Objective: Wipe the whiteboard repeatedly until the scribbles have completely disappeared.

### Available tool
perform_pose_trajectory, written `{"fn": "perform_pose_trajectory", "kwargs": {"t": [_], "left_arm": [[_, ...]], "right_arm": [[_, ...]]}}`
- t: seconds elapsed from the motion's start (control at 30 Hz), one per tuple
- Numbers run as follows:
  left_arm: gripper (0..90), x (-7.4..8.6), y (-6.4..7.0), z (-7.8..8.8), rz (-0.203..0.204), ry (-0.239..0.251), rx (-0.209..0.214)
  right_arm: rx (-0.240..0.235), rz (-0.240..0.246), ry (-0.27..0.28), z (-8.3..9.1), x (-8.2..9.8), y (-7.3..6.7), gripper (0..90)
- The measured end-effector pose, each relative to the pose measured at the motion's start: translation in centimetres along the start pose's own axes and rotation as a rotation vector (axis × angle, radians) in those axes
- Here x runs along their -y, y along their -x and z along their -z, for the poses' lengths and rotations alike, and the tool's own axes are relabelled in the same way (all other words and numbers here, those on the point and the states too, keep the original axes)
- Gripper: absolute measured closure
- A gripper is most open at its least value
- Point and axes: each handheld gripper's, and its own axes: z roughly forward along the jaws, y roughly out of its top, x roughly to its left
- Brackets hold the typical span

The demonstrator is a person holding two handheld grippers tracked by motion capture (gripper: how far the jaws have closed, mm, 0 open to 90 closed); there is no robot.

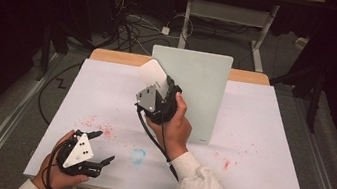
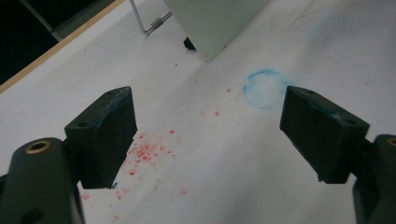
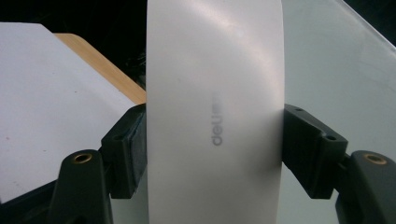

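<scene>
My right gripper (image 1: 158, 89) is raised over the middle of the table, shut on a white block (image 1: 153, 74) with faint grey lettering. In the right gripper view the white block (image 3: 215, 84) stands pinched between both jaws of the right gripper (image 3: 215, 140). Just behind it a pale green board (image 1: 200, 86) stands upright, seen close as the board (image 3: 331, 65). My left gripper (image 1: 104, 146) rests low at the front left, open and holding nothing. Between the fingers of the left gripper (image 2: 210, 126) lies bare white sheet.
A white sheet (image 1: 261, 133) covers the table. Red specks (image 1: 100, 129) lie ahead of the left gripper, more red specks (image 1: 227, 163) at the right. A blue smudge (image 1: 137, 155) marks the front middle. A wire stand leg (image 2: 149, 23) props the board (image 2: 215, 23).
</scene>
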Motion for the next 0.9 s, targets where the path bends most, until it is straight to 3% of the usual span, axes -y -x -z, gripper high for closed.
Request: {"fn": "perform_pose_trajectory", "kwargs": {"t": [0.07, 0.27, 0.4, 0.67, 0.77, 0.9], "left_arm": [[17.8, 0.0, 0.0, 0.0, 0.000, -0.002, 0.000], [17.8, 0.0, 0.0, 0.0, 0.000, -0.006, -0.001], [17.8, 0.0, 0.0, 0.0, -0.002, -0.010, -0.005], [17.8, 0.0, 0.1, -0.2, -0.004, -0.016, -0.007], [17.8, 0.0, 0.1, -0.2, -0.004, -0.016, -0.004], [17.8, 0.0, 0.1, -0.2, -0.004, -0.015, -0.001]], "right_arm": [[0.033, -0.004, 0.001, -0.1, 0.0, 0.8, 31.2], [0.072, -0.107, -0.008, 0.1, 1.0, 5.2, 31.3], [0.112, -0.162, -0.016, 0.5, 2.5, 7.7, 31.3], [0.142, -0.302, -0.044, 1.2, 5.3, 11.7, 31.2], [0.150, -0.363, -0.042, 1.4, 5.9, 12.7, 31.2], [0.152, -0.369, -0.038, 1.3, 5.6, 12.2, 31.3]]}}
